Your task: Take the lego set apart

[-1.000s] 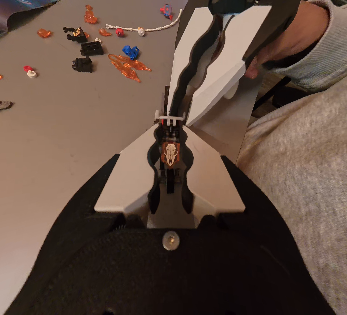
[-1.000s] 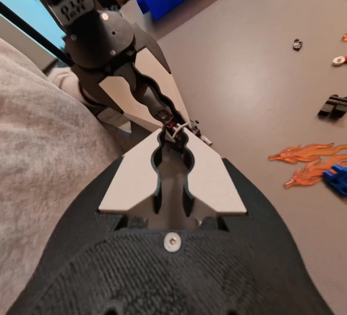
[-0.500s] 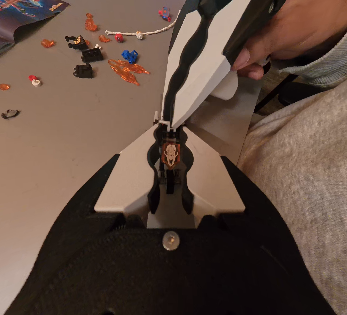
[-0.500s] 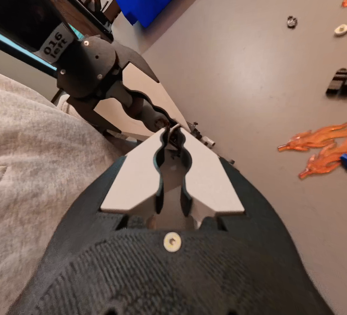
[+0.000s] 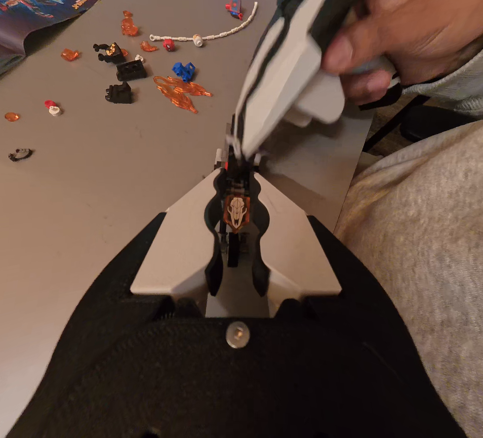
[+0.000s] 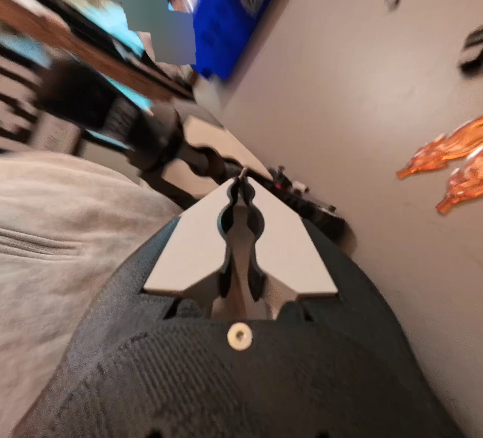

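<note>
My left gripper [image 5: 236,173] is shut on a small black lego motorcycle [image 5: 236,219] with an orange skull shield, held near the table's edge. My right gripper [image 5: 239,152] comes down from the upper right and is shut on a thin white piece [image 5: 230,141] at the bike's front. In the right wrist view my right gripper [image 6: 241,180] pinches that white piece [image 6: 243,173] at its tips. The bike's black body [image 6: 295,192] sticks out to the right of them. That view is blurred by motion.
Loose parts lie on the grey table [image 5: 91,190]: orange flames [image 5: 180,91], a blue piece [image 5: 184,70], black pieces [image 5: 130,70], a white chain [image 5: 209,36] and a booklet [image 5: 39,4]. A blue bin [image 6: 227,28] stands at the table's far end. My grey-clad lap [image 5: 418,242] is at the right. My left and right fingertips are right by each other. Both grippers' tips are roughly 20 cm from the white chain [image 5: 209,36].
My right gripper closed on the white piece and has swung and tilted over it, with the hand now nearer. The left gripper and the bike have stayed still.
</note>
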Available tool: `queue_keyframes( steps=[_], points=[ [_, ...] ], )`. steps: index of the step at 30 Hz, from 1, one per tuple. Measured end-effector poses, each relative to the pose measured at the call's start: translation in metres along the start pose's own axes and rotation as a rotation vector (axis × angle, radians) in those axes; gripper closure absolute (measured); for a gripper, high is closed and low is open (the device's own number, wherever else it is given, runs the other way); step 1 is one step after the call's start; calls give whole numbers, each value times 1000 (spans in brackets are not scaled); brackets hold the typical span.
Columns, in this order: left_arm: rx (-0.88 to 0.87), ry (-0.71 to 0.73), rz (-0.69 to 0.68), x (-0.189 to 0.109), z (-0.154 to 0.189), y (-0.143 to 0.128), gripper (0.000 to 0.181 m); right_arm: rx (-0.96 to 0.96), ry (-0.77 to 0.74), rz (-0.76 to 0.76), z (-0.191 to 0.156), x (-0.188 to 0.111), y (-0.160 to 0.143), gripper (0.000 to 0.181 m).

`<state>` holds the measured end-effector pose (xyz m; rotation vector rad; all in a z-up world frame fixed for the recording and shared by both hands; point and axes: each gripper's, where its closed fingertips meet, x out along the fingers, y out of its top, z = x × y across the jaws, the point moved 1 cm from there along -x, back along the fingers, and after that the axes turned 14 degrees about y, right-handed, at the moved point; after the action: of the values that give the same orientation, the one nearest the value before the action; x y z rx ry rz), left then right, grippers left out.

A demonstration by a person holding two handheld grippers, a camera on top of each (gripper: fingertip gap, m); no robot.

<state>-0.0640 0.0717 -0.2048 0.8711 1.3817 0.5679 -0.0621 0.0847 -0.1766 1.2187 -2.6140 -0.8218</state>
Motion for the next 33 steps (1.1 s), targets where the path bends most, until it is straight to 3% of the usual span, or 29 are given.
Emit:
queue_keyframes(
  steps=[2,6,12,19,24,26,30,33],
  points=[
    [-12,-9,6,-3,-1,0,164,36,97,174,-15,-22,29,181],
    [-23,-24,8,-4,-2,-1,164,-81,-146,132,4,-61,38,181],
    [-35,-28,18,-2,-2,3,164,-57,-19,187,4,-61,46,180],
    [-173,-60,98,-9,-11,21,142,-99,130,193,-13,-47,45,180],
    [-327,-299,264,-28,-6,59,142,-166,233,126,-28,-30,37,181],
    [-395,-433,305,-35,-1,70,154,-161,293,113,-35,-25,35,180],
    [-528,-595,355,-43,-2,81,178,-132,412,126,-47,-22,35,181],
    [-557,-634,337,-42,-1,78,179,-131,420,121,-47,-22,34,181]
  ],
)
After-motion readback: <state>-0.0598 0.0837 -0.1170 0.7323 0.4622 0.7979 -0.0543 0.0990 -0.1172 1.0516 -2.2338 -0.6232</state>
